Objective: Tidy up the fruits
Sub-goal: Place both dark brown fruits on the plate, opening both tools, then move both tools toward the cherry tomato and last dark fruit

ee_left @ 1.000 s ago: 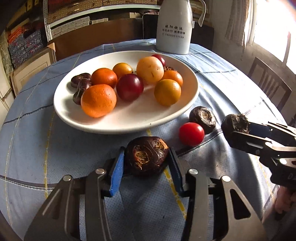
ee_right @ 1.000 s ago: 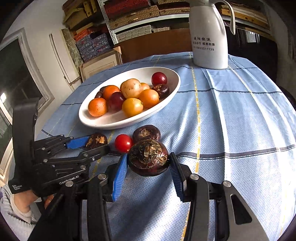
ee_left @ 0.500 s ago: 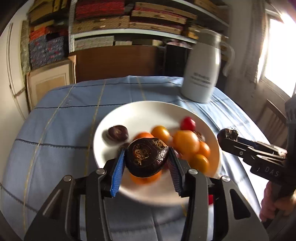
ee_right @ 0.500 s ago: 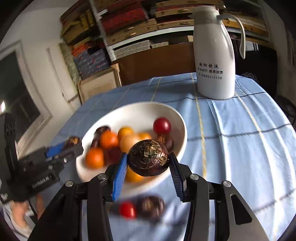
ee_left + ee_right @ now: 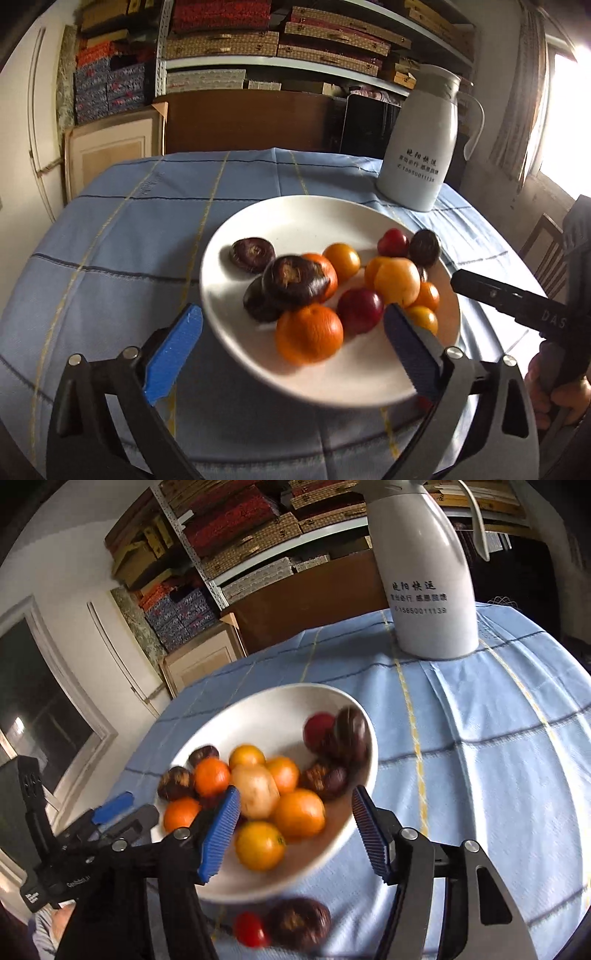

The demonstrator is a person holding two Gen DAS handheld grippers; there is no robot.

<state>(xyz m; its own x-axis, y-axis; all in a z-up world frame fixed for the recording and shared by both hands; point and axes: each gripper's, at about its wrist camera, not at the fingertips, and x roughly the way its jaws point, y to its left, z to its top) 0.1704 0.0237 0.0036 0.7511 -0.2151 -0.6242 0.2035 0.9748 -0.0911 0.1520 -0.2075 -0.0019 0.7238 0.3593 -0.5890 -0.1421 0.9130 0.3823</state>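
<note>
Above the near rim of the white plate point(image 5: 236, 343), your left gripper point(image 5: 291, 339) stands with its jaws flung wide, having just been opening, and nothing is between its blue pads point(image 5: 173, 350). The dark water chestnut point(image 5: 295, 282) beyond it is blurred and sits on top of the pile on the plate's left side, against an orange point(image 5: 309, 332); it looks freshly let go, though whether it has settled cannot be told.

Your right gripper point(image 5: 295, 830) hangs over the plate's right side, its jaws about halfway apart and also just opening, with no fruit between them. A second dark water chestnut point(image 5: 351, 734) shows as a smear at the plate's far right rim, beside a red fruit point(image 5: 319, 727).

Still off the plate, on the blue checked tabletop point(image 5: 480, 775) just outside its near rim, lie a small red tomato point(image 5: 251, 928) and one more dark chestnut point(image 5: 301, 921), touching or nearly so. In the right wrist view both sit low and slightly left of centre, below and nearer you than the gripper, so it would have to draw back and dip to reach them. Of your two hands, the right seems the nearer to that pair; the left view barely shows them. The white jug point(image 5: 424, 147) stands well beyond the plate, clear of the work.
</note>
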